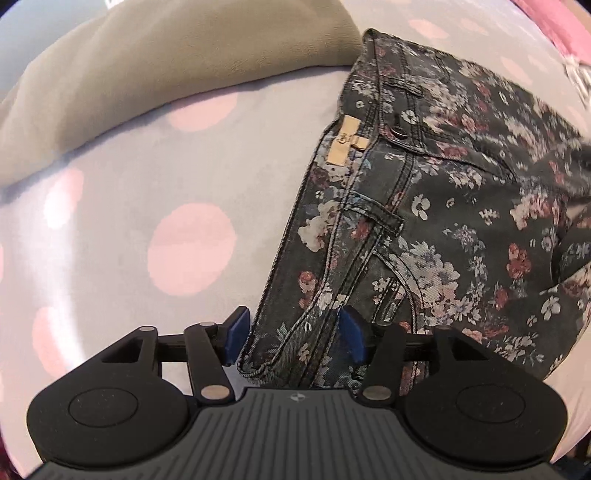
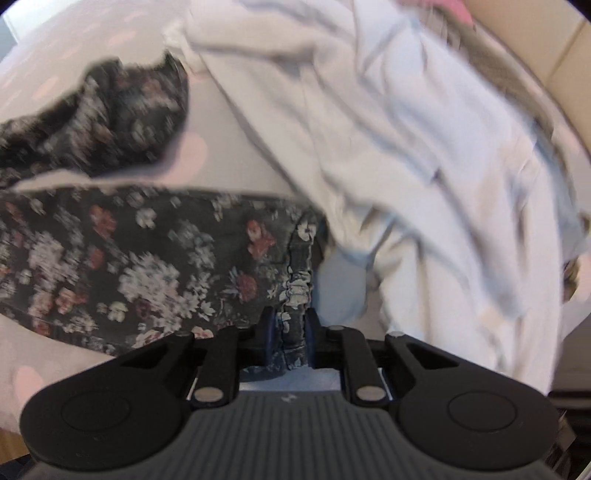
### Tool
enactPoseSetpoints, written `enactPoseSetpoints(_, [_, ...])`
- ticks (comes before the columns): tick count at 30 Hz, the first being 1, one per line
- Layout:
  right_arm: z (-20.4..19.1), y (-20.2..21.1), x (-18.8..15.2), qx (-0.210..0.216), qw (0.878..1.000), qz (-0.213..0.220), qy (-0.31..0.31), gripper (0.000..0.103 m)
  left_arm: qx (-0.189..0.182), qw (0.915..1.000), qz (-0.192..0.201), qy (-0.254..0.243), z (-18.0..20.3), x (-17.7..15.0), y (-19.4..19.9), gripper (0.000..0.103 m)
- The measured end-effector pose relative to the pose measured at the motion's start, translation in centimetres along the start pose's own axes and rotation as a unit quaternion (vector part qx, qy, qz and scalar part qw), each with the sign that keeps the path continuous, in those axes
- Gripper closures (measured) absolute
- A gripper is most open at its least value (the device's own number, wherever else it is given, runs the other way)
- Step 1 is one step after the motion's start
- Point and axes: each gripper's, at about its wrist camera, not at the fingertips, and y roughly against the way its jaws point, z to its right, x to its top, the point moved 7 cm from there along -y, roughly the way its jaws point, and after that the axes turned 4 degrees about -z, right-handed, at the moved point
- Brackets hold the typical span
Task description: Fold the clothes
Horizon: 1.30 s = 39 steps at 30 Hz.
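Observation:
Dark floral jeans point(image 1: 443, 221) lie on a pale sheet with pink dots point(image 1: 129, 192). In the left wrist view their waistband, with a tan label point(image 1: 345, 144), runs down to my left gripper point(image 1: 293, 330). That gripper stands open astride the waistband's near corner, one blue pad point(image 1: 236, 328) at the outer edge and the other on the fabric. In the right wrist view a leg of the jeans point(image 2: 147, 258) stretches leftwards. My right gripper point(image 2: 290, 332) is shut on its frayed hem point(image 2: 299, 273), which fills the narrow gap between the pads.
A beige blanket or cushion point(image 1: 166, 66) lies beyond the jeans at the upper left. A crumpled white garment point(image 2: 406, 147) is heaped right of the leg hem, touching it. A cardboard box point(image 2: 546, 48) shows at the far right, and something pink point(image 1: 554, 22) at the top.

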Motion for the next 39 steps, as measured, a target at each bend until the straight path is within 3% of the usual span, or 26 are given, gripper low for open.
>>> enactPoseSetpoints(1, [0.1, 1.1, 0.2, 0.001, 1.000, 0.005, 0.000, 0.085, 0.002, 1.0000, -0.001, -0.002, 0.2, 0.1, 0.1, 0.065])
enactPoseSetpoints(2, [0.2, 2.2, 0.5, 0.000, 1.000, 0.010, 0.001, 0.085, 0.004, 1.0000, -0.003, -0.004, 0.5, 0.3, 0.2, 0.079])
enactPoseSetpoints(3, [0.3, 3.2, 0.8, -0.007, 1.000, 0.014, 0.006, 0.085, 0.012, 0.9999, -0.004, -0.009, 0.8, 0.4, 0.3, 0.086])
enactPoseSetpoints(5, [0.7, 5.0, 1.2, -0.031, 0.999, 0.015, 0.018, 0.085, 0.026, 0.9994, -0.006, -0.020, 1.4, 0.6, 0.5, 0.092])
enactPoseSetpoints(9, [2.7, 5.6, 1.2, -0.096, 0.995, -0.024, 0.014, 0.086, 0.048, 0.9978, -0.016, -0.043, 2.6, 0.3, 1.2, 0.094])
enactPoseSetpoints(13, [4.0, 4.5, -0.2, -0.132, 0.990, -0.051, 0.011, 0.086, 0.068, 0.9965, -0.017, -0.045, 3.0, -0.3, 2.5, 0.094])
enactPoseSetpoints(23, [4.0, 2.3, -1.5, -0.160, 0.984, -0.075, 0.038, 0.086, 0.083, 0.9945, -0.039, -0.051, 3.3, -3.1, 4.1, 0.094])
enactPoseSetpoints(25, [4.0, 2.2, -1.3, -0.161, 0.983, -0.074, 0.037, 0.085, 0.078, 0.9950, -0.034, -0.052, 3.3, -3.0, 4.2, 0.093])
enactPoseSetpoints(28, [3.6, 2.2, -0.8, -0.165, 0.982, -0.072, 0.051, 0.083, 0.065, 0.9954, -0.042, -0.057, 3.3, -2.7, 4.2, 0.083])
enactPoseSetpoints(29, [3.5, 2.5, -0.7, -0.168, 0.982, -0.069, 0.057, 0.081, 0.054, 0.9957, -0.050, -0.057, 3.4, -2.8, 4.2, 0.078])
enactPoseSetpoints(31, [3.3, 3.2, -0.1, -0.168, 0.982, -0.054, 0.066, 0.064, 0.028, 0.9966, -0.055, -0.053, 3.3, -2.7, 4.3, 0.063])
enactPoseSetpoints(32, [3.2, 3.9, 0.2, -0.167, 0.983, -0.040, 0.065, 0.062, 0.017, 0.9975, -0.047, -0.049, 3.4, -2.4, 4.6, 0.052])
enactPoseSetpoints(35, [2.2, 5.6, 1.7, -0.145, 0.988, 0.001, 0.060, 0.062, -0.015, 0.9992, -0.009, -0.036, 3.7, -0.4, 5.7, 0.051])
enactPoseSetpoints(39, [-0.5, 6.4, 4.8, -0.130, 0.988, 0.046, 0.063, 0.062, -0.030, 0.9980, 0.047, -0.029, 4.9, 3.5, 6.4, 0.051])
